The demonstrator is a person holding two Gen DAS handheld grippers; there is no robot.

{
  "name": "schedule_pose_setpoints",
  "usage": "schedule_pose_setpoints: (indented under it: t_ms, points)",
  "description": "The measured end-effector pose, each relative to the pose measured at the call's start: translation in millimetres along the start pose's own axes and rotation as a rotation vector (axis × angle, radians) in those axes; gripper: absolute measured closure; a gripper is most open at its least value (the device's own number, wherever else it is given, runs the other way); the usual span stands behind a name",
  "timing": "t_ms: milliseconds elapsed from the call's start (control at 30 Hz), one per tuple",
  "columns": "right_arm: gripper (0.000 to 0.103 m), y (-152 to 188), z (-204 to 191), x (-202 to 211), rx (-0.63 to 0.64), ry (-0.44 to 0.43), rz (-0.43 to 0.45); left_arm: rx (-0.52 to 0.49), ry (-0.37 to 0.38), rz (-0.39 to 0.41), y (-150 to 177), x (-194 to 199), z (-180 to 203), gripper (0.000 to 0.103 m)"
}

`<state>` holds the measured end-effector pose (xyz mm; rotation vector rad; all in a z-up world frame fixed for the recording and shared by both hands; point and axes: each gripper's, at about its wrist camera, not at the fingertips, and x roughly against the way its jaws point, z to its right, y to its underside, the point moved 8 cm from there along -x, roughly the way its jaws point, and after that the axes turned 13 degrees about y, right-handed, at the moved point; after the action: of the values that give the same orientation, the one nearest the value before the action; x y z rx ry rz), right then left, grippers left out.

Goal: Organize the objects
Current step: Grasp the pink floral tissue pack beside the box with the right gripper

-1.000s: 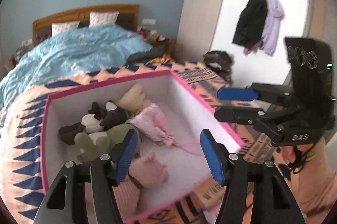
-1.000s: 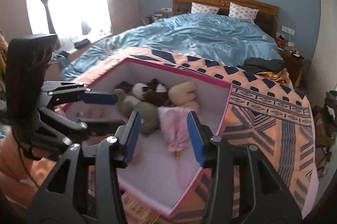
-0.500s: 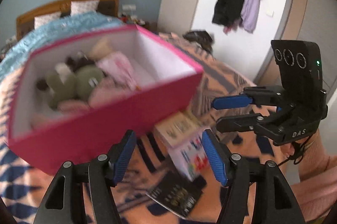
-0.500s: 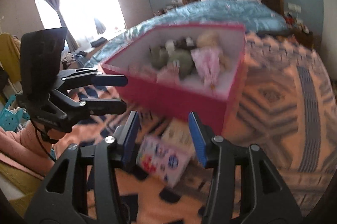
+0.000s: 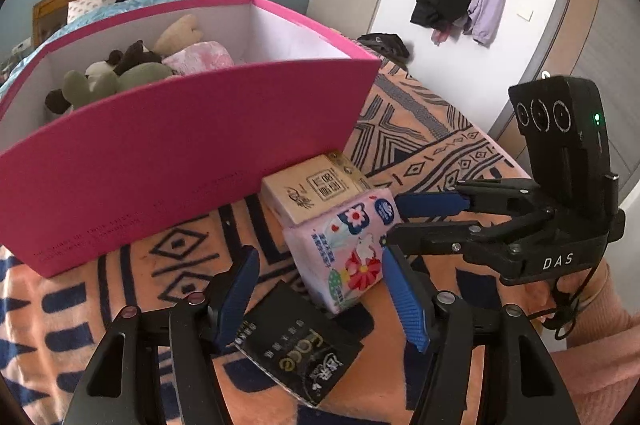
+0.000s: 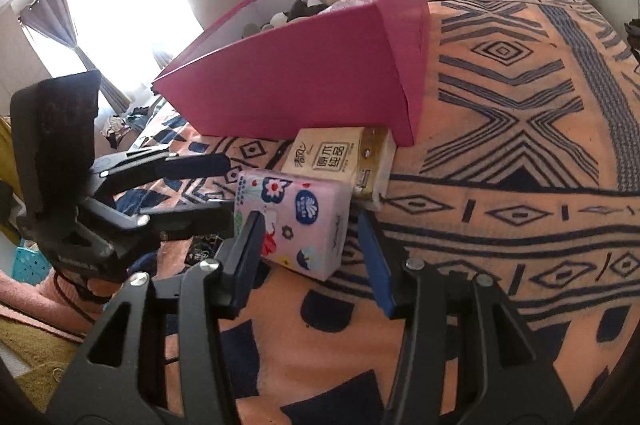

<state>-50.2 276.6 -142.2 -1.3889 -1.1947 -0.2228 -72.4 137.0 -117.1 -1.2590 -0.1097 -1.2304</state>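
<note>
Left wrist: left tongs [image 5: 318, 299] gape empty over a black packet [image 5: 298, 347]; pink tissue pack [image 5: 340, 249] at one o'clock, beside the pink box [image 5: 180, 153] on the bed; right wrist: right tongs [image 6: 310, 255] parted, seemingly straddling the pack's [image 6: 296, 217] near corner without pressing

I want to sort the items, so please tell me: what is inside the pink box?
Inside the pink box lie plush toys and a pink pouch. The front wall hides the bottom.
</note>
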Motion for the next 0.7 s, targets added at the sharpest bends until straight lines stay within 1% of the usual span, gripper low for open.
schedule_pose_setpoints:
  t_ms: [200, 267, 300, 367, 433, 567, 700]
  points:
    - [0.052, 2, -2, 1, 0.000, 0.001, 0.005, -0.001, 0.012, -0.015, 6, -6, 7, 0.039]
    - [0.052, 3, -3, 1, 0.001, 0.002, 0.008, 0.001, 0.019, -0.017, 7, -7, 8, 0.042]
    - [0.052, 3, -3, 1, 0.002, 0.004, 0.007, 0.004, 0.024, -0.019, 8, -8, 8, 0.046]
    - [0.052, 3, -3, -2, 0.004, 0.008, 0.004, 0.015, 0.035, -0.026, 9, -9, 7, 0.050]
    - [0.053, 4, -3, -3, 0.004, 0.010, 0.003, 0.022, 0.039, -0.032, 10, -10, 6, 0.055]
    - [0.057, 4, -3, -3, 0.002, 0.012, 0.007, 0.040, 0.058, -0.041, 13, -12, 6, 0.061]
    - [0.058, 3, -2, -4, 0.003, 0.016, 0.011, 0.055, 0.076, -0.040, 14, -13, 5, 0.065]
